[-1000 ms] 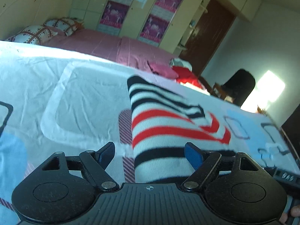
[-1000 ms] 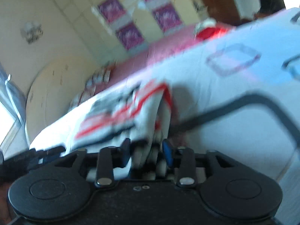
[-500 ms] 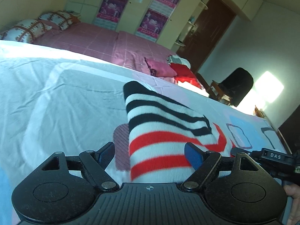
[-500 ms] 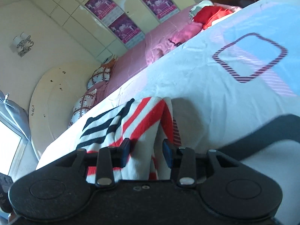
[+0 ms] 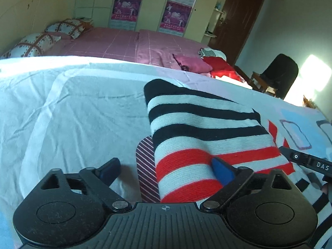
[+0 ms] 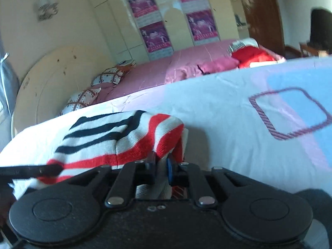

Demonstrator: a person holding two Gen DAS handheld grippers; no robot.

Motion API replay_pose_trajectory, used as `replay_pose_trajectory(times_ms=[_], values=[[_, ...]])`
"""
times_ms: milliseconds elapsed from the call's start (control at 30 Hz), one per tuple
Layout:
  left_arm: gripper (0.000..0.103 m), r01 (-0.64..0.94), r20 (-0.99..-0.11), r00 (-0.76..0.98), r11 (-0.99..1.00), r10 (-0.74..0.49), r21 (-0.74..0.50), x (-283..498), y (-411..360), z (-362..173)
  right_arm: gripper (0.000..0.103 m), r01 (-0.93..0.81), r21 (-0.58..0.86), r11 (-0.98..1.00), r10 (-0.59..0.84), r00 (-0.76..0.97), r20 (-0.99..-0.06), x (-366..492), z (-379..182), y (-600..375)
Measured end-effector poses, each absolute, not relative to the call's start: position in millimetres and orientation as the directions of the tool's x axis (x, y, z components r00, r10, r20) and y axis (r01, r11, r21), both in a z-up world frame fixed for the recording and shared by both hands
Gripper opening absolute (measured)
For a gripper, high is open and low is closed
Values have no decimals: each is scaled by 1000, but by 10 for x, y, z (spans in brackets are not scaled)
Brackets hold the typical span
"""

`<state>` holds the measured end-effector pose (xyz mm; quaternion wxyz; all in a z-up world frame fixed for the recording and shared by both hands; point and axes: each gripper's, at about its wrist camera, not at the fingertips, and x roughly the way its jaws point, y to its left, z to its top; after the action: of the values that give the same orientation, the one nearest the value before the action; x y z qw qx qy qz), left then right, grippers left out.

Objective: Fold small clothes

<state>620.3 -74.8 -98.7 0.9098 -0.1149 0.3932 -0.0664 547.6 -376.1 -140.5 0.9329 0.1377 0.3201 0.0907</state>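
Observation:
A small knitted garment with black, white and red stripes (image 5: 199,132) lies folded over on the white patterned bedsheet (image 5: 72,114). My left gripper (image 5: 166,171) is open, its jaws wide apart, with the garment's near edge lying between them and the right blue pad (image 5: 222,171) touching the fabric. In the right wrist view the garment (image 6: 116,137) is bunched up and my right gripper (image 6: 160,169) is shut on its near edge. The right gripper's black body shows at the right edge of the left wrist view (image 5: 307,161).
A pink bed (image 5: 124,41) with patterned pillows (image 5: 62,26) lies beyond the sheet. Pink and red clothes (image 5: 207,65) are piled on its corner. Wardrobes with posters, a brown door and a dark chair (image 5: 282,72) stand behind.
My right gripper has closed tight on the garment's edge and lifted it into a bunch. My left gripper stays open and has shifted slightly relative to the garment.

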Motion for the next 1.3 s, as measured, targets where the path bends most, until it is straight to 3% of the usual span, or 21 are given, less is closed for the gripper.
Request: replay_pose_trajectory(times_ms=[33,167,367,400,500,533,633,700,800,867,967,1100,1300], values=[[97,25,-700,680,961,-219,-277,6202,-723,-984,30,-66,322,944,252,775,-579,5464,-1366,-3780],[96,56,-660,702,945,-266,-321,5950,-608,-808,30,-74,448,891,330,784,-527,5129,-1101,-3965],[96,114,-620,693,905,-368,-410,5282,-434,-734,30,-89,537,839,424,725,-543,4389,-1024,-4013],[96,113,-622,686,900,-377,-421,5205,-422,-754,29,-82,539,838,426,716,-554,4321,-1033,-3989],[78,110,-648,649,892,-398,-438,5092,-439,-878,12,-60,509,859,402,695,-596,4224,-1101,-3855],[78,103,-657,637,889,-404,-447,5097,-430,-937,7,-55,495,867,391,690,-609,4230,-1123,-3818],[78,105,-672,637,906,-377,-409,5067,-453,-945,6,-47,529,847,406,699,-588,4211,-1107,-3828],[78,136,-692,644,939,-326,-316,5022,-533,-928,6,-40,556,831,413,713,-566,4161,-1121,-3882],[78,132,-697,637,937,-329,-323,4983,-533,-1004,6,8,527,850,388,668,-635,4208,-1359,-3872],[78,123,-695,639,936,-330,-331,4973,-501,-954,16,11,525,851,382,673,-634,4213,-1253,-3873],[78,111,-649,680,923,-341,-369,4929,-420,-798,28,-29,537,843,380,740,-555,4105,-1027,-3904],[79,97,-634,691,913,-348,-396,5140,-386,-716,27,-55,501,864,361,761,-538,4217,-930,-3895],[79,78,-660,670,916,-341,-394,5461,-510,-824,27,-48,474,879,358,723,-591,4639,-1085,-3809]])
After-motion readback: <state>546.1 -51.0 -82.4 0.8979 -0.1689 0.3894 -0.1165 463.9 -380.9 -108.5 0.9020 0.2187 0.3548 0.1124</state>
